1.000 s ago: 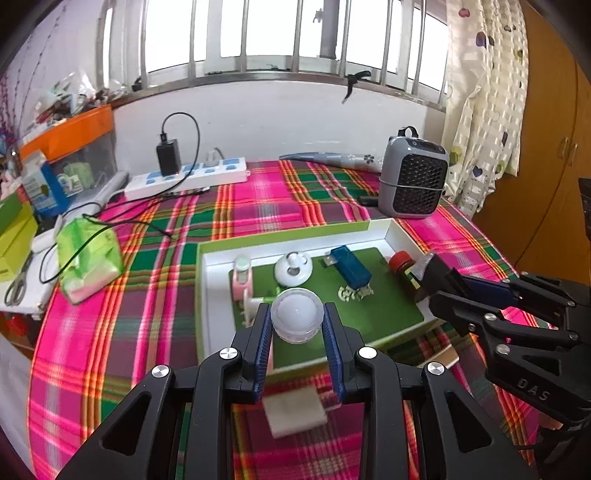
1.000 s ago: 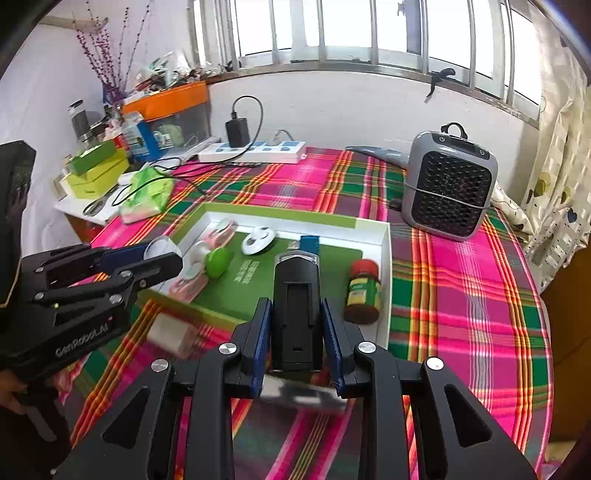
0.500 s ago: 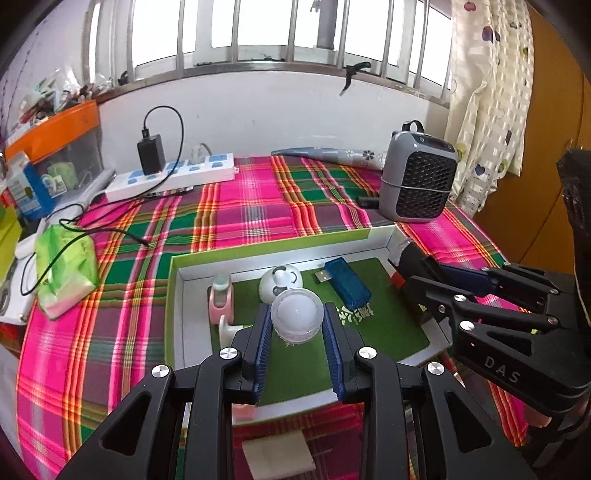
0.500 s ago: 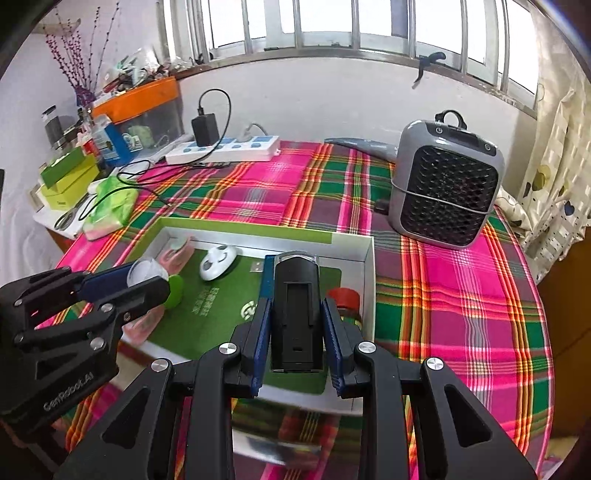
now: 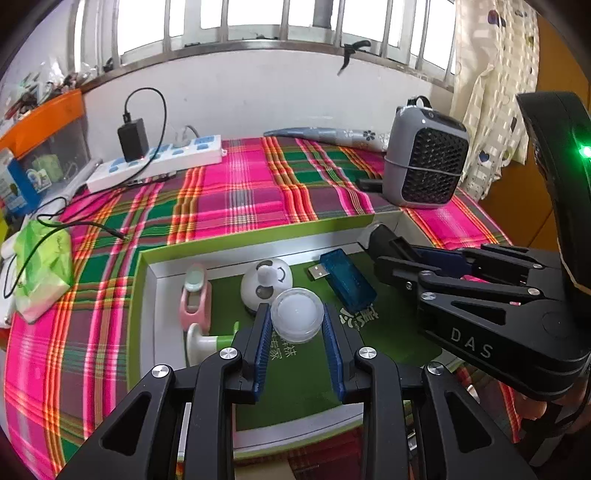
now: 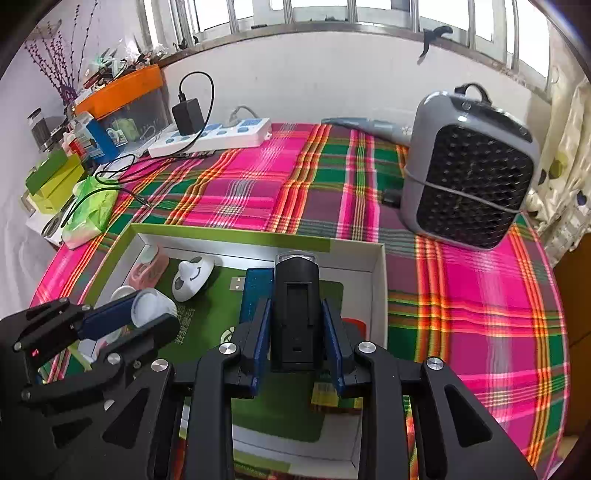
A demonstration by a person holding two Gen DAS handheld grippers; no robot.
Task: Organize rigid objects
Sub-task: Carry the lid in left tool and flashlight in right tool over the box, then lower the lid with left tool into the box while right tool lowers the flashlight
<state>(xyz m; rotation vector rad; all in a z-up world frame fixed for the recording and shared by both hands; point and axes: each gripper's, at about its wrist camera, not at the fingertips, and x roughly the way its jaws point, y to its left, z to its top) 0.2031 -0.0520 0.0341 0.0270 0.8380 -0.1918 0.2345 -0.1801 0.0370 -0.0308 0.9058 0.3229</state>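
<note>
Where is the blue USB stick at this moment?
The blue USB stick lies in the green-lined box, right of the white panda-faced piece in the left wrist view, just ahead of the right gripper.

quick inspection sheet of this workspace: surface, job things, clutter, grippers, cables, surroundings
Surface: pink and green plaid tablecloth, bearing a green-rimmed white cardboard tray.
Job's things: in the tray, blue USB stick, white panda-face gadget, pink holder; a red-lidded jar is mostly hidden.
Clutter: green tissue pack, grey mesh-front heater.
Grippers: left gripper jaws shut on a white round puck; right gripper jaws shut on a black rectangular device, both over the tray.
Cables: white power strip with black charger, its lead trailing on the cloth.
Surroundings: barred window, spotted curtain.
</note>
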